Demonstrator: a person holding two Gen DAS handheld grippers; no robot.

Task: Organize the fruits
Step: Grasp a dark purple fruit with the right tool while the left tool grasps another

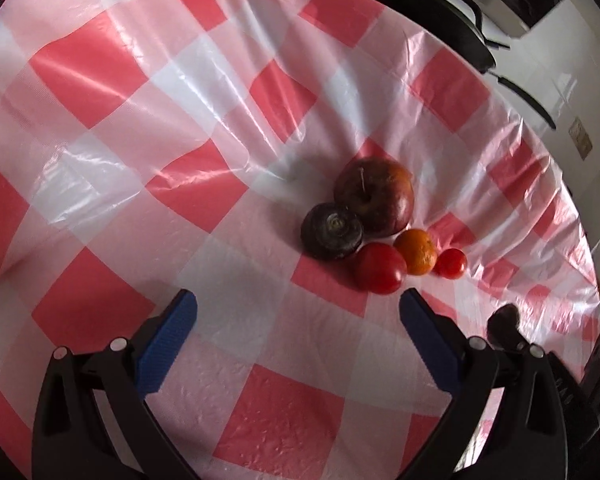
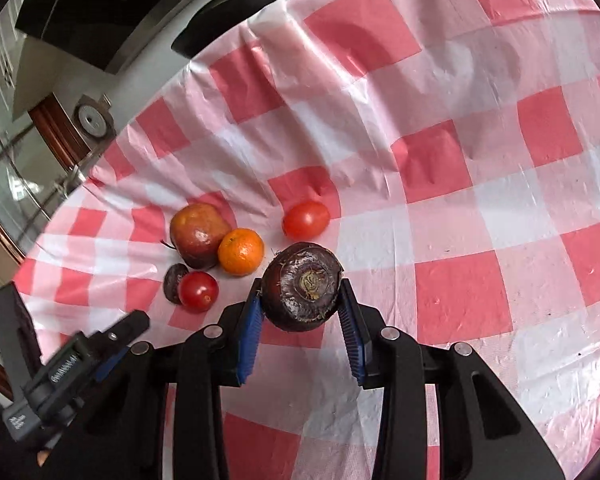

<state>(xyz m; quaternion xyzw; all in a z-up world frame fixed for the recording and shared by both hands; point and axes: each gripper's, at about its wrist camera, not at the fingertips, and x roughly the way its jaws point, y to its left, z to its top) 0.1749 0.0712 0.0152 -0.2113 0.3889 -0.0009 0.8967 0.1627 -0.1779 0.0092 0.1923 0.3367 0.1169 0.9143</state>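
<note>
The beetroot (image 2: 306,280) is clamped in the right gripper (image 2: 301,296). The blue pads (image 2: 249,332) press its two flanks and its cut crown faces the camera. The grip sits across the widest part, which we judge suits a round, firm root that could otherwise roll out. We cannot tell whether it hangs clear of the checked tablecloth (image 2: 460,160) or just touches it.

To its left and slightly farther lies the cluster:
- the apple (image 2: 198,236) touches the mandarin (image 2: 241,251);
- nearer us, a round tomato (image 2: 198,291) sits against a smaller beetroot (image 2: 175,282);
- a plum tomato (image 2: 306,220) lies alone, just beyond the held root and apart from the group.

Judgement: the root is being kept separate from the fruit, or brought to join its smaller twin. The pictures do not settle which.

The left gripper (image 1: 298,296) is spread wide and holds nothing. It points at the same cluster from the near side, with the round tomato just past its right pad. We judge it is poised for the next pick.

A dark pan (image 1: 440,20) stands at the far edge of the table, uninvolved.

Risk: the slick plastic cloth is wrinkled, so round fruit may roll when nudged.
</note>
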